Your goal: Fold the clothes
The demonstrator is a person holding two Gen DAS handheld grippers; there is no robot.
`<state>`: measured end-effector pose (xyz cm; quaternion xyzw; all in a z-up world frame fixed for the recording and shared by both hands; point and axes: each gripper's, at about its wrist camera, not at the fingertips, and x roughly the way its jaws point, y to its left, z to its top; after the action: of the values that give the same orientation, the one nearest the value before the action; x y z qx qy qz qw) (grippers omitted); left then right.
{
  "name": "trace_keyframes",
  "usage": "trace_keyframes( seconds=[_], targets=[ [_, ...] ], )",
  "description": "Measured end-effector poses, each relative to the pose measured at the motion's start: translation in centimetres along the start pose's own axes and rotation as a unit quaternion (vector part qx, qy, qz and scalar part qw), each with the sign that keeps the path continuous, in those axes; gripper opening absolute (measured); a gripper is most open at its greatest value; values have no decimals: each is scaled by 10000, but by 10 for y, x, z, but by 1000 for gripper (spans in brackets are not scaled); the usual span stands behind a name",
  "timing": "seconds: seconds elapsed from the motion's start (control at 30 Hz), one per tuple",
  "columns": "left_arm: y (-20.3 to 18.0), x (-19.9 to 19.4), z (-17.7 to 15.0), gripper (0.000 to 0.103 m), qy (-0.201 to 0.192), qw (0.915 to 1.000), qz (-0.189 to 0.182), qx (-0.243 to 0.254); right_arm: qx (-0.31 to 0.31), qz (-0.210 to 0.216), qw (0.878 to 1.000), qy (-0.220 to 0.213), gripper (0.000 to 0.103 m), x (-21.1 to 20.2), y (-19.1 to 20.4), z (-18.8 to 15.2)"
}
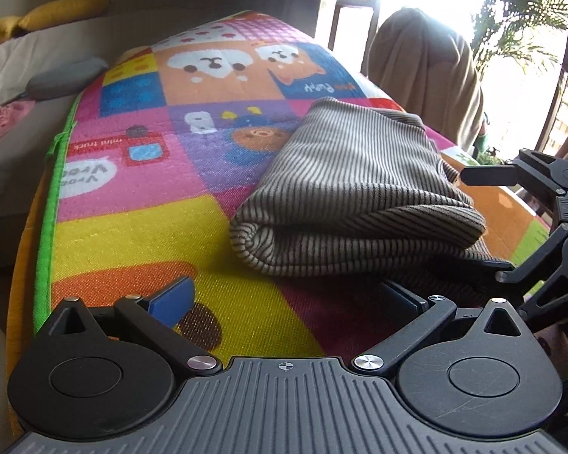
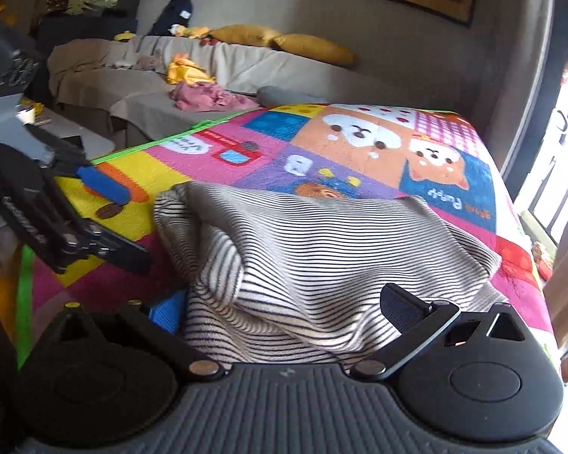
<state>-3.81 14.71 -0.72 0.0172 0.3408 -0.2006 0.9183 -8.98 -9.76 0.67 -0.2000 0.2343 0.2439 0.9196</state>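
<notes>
A: No containers here. The striped garment (image 1: pixel 352 189) lies folded into a thick bundle on the cartoon play mat (image 1: pixel 132 208), toward its near right part.

B: And the left gripper (image 1: pixel 295 299)?

A: Spread wide, holding nothing. Its blue-padded left finger (image 1: pixel 176 299) hovers over the mat at seven o'clock from the bundle; the right finger is partly tucked under the bundle's near edge, so its tip is hidden.

B: The right gripper (image 2: pixel 284 310)?

A: Also wide apart, with the striped cloth bunched between the fingers, not pinched. The cloth covers most of the left blue pad (image 2: pixel 166 314). In the left wrist view this gripper shows at three o'clock, cut by the frame.

B: Background?

A: Sofa (image 2: pixel 140 87) at eleven o'clock with yellow cushions (image 2: pixel 284 43) and a pink crumpled cloth (image 2: pixel 208 96); details blur. The window glare washes out the palm plant (image 1: pixel 522 19).
</notes>
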Motion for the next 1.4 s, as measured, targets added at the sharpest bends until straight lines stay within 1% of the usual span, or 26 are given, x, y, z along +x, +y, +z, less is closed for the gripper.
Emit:
trace_keyframes(
  seconds=[0.1,0.17,0.23,0.27,0.37,0.47,0.5,0.6,0.63,0.7,0.8,0.87,1.0,1.07,1.1,1.13,1.2,1.27,1.4],
  targets=[
    [-5,3,1,103,70,9998,166,102,-400,110,9991,-59,103,-5,14,-2],
    [-13,8,4,103,174,9989,392,204,-673,89,9977,-57,103,-6,23,-4],
    [-19,12,10,103,243,9985,399,289,-836,-52,9965,-4,103,-2,27,-4],
    [-22,14,12,103,274,9983,388,329,-851,-172,9962,-4,103,-1,25,-3],
    [-29,9,20,103,116,9990,142,399,-848,-564,9948,-56,103,2,17,2],
    [-42,-1,23,103,-102,9961,44,876,-482,-653,9964,-238,103,-4,-3,11],
    [-45,-2,22,103,-125,9947,49,1015,-422,-666,9965,-266,103,-6,-6,12],
    [-48,7,22,103,-29,9920,318,1224,-330,-710,9964,-313,103,-8,-12,12],
    [-46,11,22,103,8,9914,458,1229,-317,-663,9968,-306,103,-8,-13,11],
    [-40,12,28,103,-33,9923,596,1083,-395,-485,9976,-284,103,-9,-8,6],
    [-30,13,38,103,-115,9934,773,843,-739,-239,9965,-304,103,-10,5,0],
    [-29,11,44,103,-215,9939,680,845,-942,-155,9950,-295,103,-9,14,-2],
    [-27,7,55,103,-425,9942,443,886,-1025,-252,9941,-245,103,7,17,2],
    [-27,5,61,103,-530,9939,324,906,-892,-351,9952,-208,102,14,10,6],
    [-24,3,62,103,-547,9941,226,909,-783,-445,9957,-226,98,15,2,8],
    [-22,1,60,103,-567,9936,129,972,-668,-557,9959,-253,96,15,-6,10],
    [-16,-5,56,103,-614,9917,-60,1130,-370,-638,9969,-274,96,12,-25,14],
    [-18,1,53,103,-644,9885,-29,1369,-33,-579,9980,-259,96,10,-43,15],
    [-24,16,50,103,-698,9800,83,1861,236,-559,9979,-224,96,10,-56,11]
  ],
)
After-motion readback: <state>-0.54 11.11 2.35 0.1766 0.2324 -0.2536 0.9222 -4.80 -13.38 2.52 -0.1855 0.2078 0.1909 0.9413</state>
